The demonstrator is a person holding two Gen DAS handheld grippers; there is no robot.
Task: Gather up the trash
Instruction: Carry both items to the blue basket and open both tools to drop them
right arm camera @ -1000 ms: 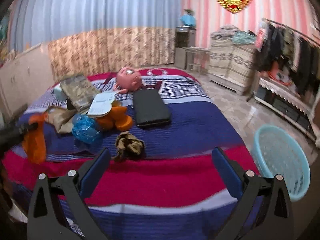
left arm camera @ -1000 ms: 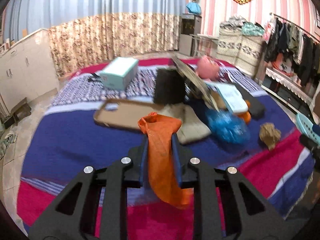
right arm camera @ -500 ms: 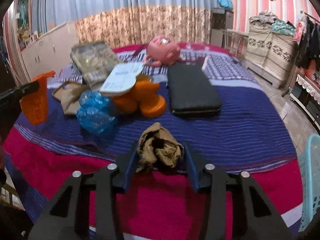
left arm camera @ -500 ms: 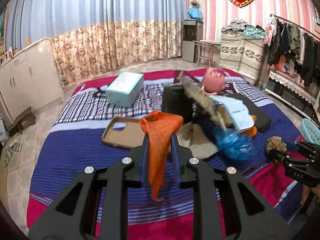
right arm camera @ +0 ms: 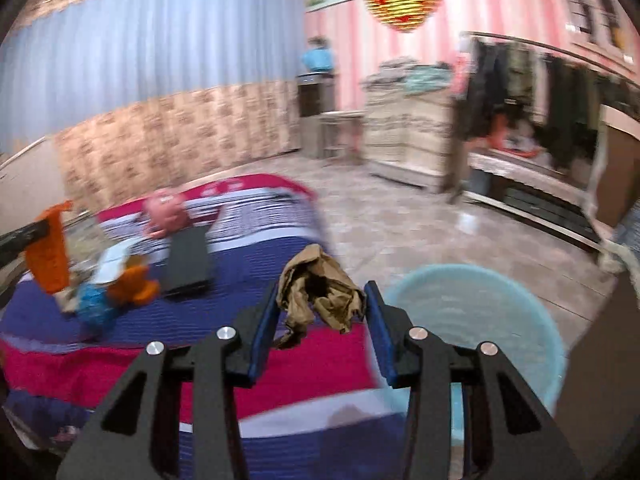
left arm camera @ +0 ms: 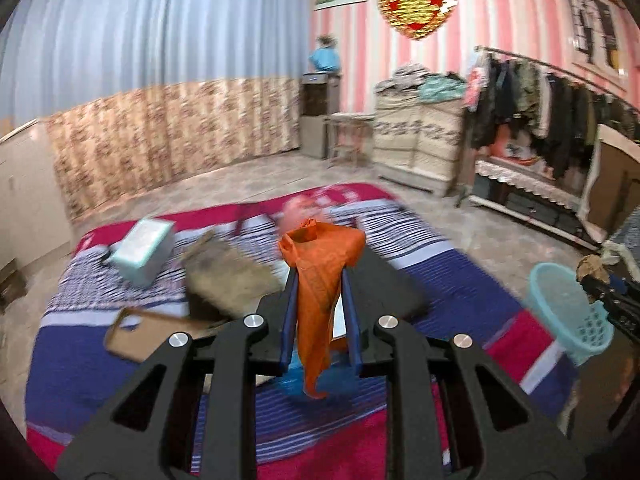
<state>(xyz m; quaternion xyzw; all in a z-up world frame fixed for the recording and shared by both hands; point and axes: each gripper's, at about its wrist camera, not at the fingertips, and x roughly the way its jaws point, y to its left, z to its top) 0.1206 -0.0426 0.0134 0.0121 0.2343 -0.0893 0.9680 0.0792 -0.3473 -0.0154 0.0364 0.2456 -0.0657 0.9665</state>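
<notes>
Left gripper [left arm camera: 318, 276] pinching limp orange bag [left arm camera: 320, 280] mid-frame; right gripper [right arm camera: 320, 304] clamping light brown wad [right arm camera: 320, 284], basket [right arm camera: 500, 280] lower right.

Even indoor light; heavy motion blur both views; fisheye bending, dark corners.

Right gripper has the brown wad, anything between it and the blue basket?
Nothing visible. The brown wad, clamped in the right gripper, hangs beside the open blue basket; only bare floor beyond.
</notes>
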